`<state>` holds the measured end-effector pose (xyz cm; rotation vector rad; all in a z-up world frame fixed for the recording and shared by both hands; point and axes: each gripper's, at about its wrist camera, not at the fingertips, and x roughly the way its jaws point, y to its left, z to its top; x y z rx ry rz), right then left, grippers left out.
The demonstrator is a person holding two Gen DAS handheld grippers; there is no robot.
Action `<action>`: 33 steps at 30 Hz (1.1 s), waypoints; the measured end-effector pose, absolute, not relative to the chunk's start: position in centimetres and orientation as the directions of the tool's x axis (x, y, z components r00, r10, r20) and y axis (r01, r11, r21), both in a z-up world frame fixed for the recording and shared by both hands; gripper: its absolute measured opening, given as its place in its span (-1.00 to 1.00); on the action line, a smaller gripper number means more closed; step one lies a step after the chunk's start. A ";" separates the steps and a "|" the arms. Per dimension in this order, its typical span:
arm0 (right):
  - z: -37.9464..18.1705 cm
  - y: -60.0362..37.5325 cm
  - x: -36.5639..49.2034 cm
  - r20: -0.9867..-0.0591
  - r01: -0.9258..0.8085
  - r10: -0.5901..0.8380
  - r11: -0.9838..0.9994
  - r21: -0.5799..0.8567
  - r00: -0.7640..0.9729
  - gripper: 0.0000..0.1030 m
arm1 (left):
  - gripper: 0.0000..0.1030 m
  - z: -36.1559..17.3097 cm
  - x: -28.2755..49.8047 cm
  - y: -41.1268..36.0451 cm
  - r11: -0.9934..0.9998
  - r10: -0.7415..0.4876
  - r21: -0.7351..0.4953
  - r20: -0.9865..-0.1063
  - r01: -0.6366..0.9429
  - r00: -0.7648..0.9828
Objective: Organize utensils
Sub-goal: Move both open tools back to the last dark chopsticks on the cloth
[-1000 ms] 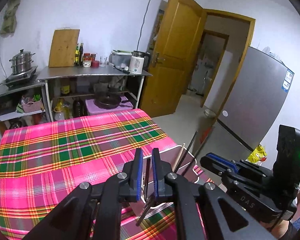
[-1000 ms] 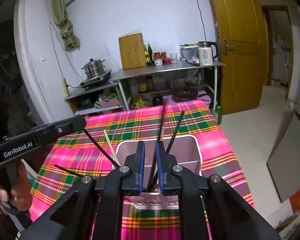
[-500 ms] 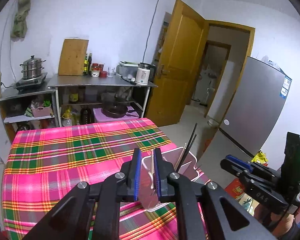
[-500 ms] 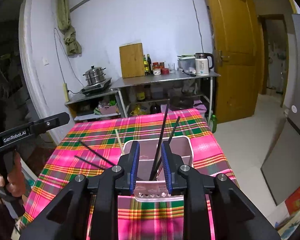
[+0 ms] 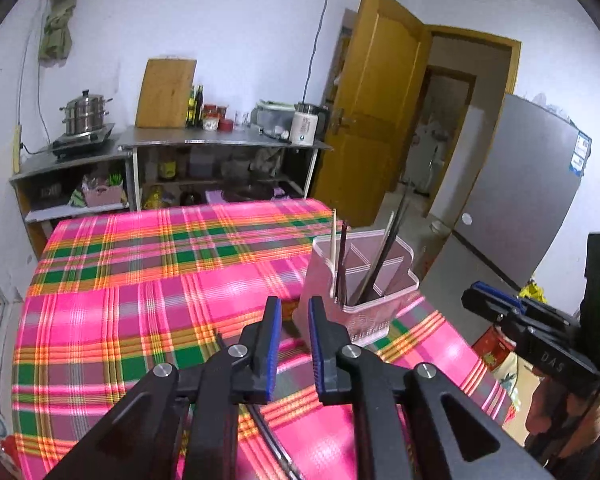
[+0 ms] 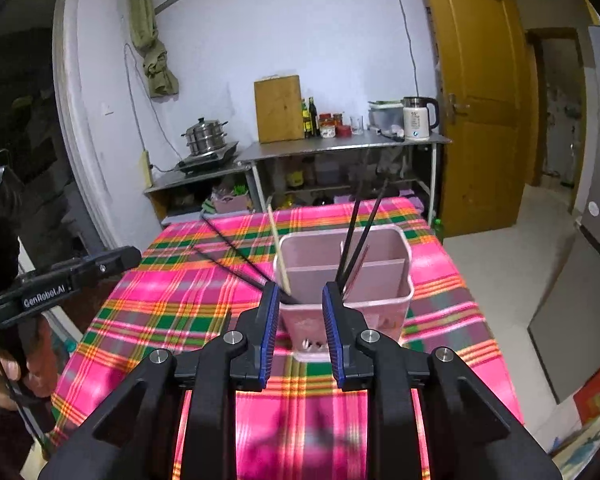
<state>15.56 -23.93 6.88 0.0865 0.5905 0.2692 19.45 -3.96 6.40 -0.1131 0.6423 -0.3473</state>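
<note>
Both tools stand released and empty: the left tool (image 5: 292,312) narrowly parted, the right tool (image 6: 300,296) wider. Beyond them, the pink utensil holder (image 6: 384,280) with chopsticks (image 6: 356,236) sits on the plaid-covered tabletop (image 5: 148,280); metal shelves (image 6: 340,148) line the white wall.
</note>
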 end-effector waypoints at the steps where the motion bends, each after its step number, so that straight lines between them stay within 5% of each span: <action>1: 6.6 -23.8 15.4 -0.543 -0.228 0.277 0.961 0.158 0.793 -0.55 | -0.74 5.9 19.2 -3.9 0.938 -0.348 -0.207 -0.574 0.279 0.741; 33: -3.1 -18.5 16.0 -0.712 -0.320 0.365 0.925 0.204 0.600 -0.55 | -0.57 -8.2 21.4 -1.5 0.957 -0.283 -0.269 -0.766 0.113 0.577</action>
